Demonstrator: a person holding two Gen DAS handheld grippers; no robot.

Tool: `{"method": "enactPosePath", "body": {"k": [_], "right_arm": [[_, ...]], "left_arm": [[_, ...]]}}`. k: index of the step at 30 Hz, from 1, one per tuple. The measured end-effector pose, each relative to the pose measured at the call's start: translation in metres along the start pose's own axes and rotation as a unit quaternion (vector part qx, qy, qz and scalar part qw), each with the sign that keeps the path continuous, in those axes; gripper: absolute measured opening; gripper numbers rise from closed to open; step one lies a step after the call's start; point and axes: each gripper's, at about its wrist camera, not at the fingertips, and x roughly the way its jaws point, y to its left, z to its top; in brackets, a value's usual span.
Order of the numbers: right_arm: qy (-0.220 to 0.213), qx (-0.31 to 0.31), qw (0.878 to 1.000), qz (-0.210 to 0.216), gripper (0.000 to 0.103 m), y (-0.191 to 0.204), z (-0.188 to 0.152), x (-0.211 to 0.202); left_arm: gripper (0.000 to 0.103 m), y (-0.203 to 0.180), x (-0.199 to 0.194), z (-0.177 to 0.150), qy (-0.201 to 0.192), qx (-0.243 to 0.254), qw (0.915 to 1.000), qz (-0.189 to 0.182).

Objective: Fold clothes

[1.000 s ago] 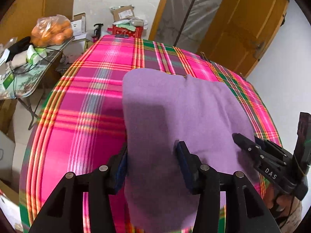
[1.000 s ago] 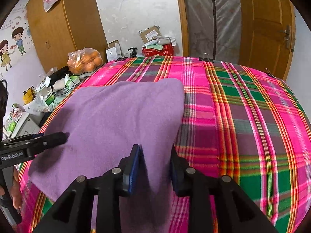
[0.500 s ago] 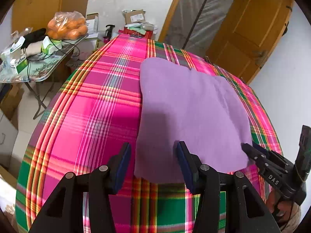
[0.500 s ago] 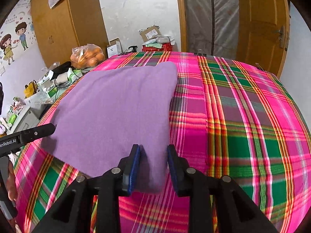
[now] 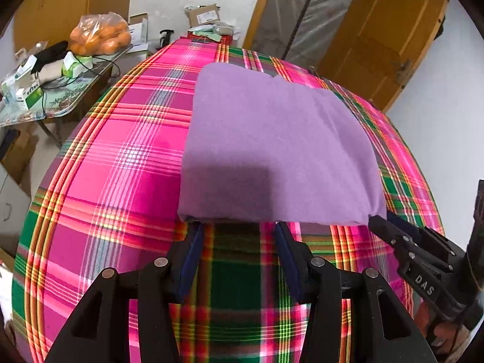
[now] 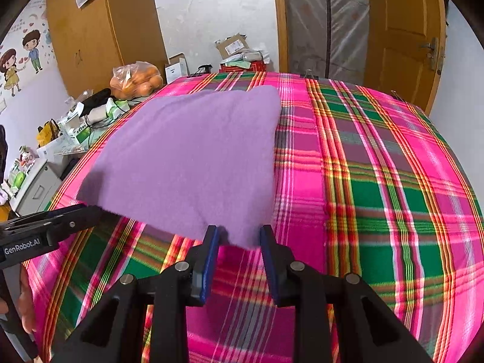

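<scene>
1. Purple fleece cloth (image 5: 272,151) lies flat on the plaid table cover (image 5: 99,181), a bit right of the middle. It is already a compact rectangle w/ a thick near edge, so prob. several layers.
2. Step in hand, as I judge: one fold looks finished, and both claws stand at the near edge, one per corner. Either they let go after that fold, or they line up to take the corners for the next one; I cannot say which.
3. Next move, if another fold is wanted: each claw must catch all layers of its corner, not only the top one. Then both lift together and carry the near edge to the far edge w/o pulling the cloth sideways. If this fold is the last, they only need to back off w/o dragging the edge.
4. Left gripper (image 5: 238,227): jaws spread wide, nothing between the pads, only plaid shows in the gap. Tips stand at the near edge of the cloth, at its left part; touching or just short of it, not clear.
5. Right gripper (image 6: 239,231): jaws partly apart, narrower than the left. The near-right corner of the cloth sits between the tips, but a gap shows beside it, so the pads do not seem to press. I read it as not pinching, w/ some doubt.
6. Risk: fleece is soft and thick, so lower layers can slip out of a shallow grip.
</scene>
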Motion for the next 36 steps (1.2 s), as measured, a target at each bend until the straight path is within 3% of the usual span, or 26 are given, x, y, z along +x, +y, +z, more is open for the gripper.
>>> {"method": "enactPosePath", "body": {"k": [7,16,19,21,23,36], "right_arm": [[0.02,-0.01,1.0,0.011,0.03,0.015,-0.011,0.007],[0.01,-0.036,0.999,-0.02,0.033,0.032,-0.018,0.01],[0.011,-0.035,0.999,-0.034,0.045,0.033,-0.016,0.012],[0.013,-0.029,0.998,-0.047,0.059,0.032,-0.015,0.014],[0.015,-0.018,0.998,-0.051,0.065,0.028,-0.015,0.014],[0.017,-0.012,0.999,-0.049,0.068,0.025,-0.01,0.02]], "left_arm": [[0.051,-0.024,0.007,-0.007,-0.007,0.036,0.999,0.025],[0.051,-0.037,0.02,-0.009,-0.012,0.06,0.9965,0.058],[0.051,-0.038,0.023,-0.007,-0.016,0.063,0.9955,0.069],[0.051,-0.038,0.024,-0.007,-0.02,0.063,0.9952,0.072],[0.051,-0.039,0.024,-0.008,-0.024,0.064,0.9948,0.075],[0.054,-0.044,0.026,-0.012,-0.037,0.078,0.9924,0.087]]}}
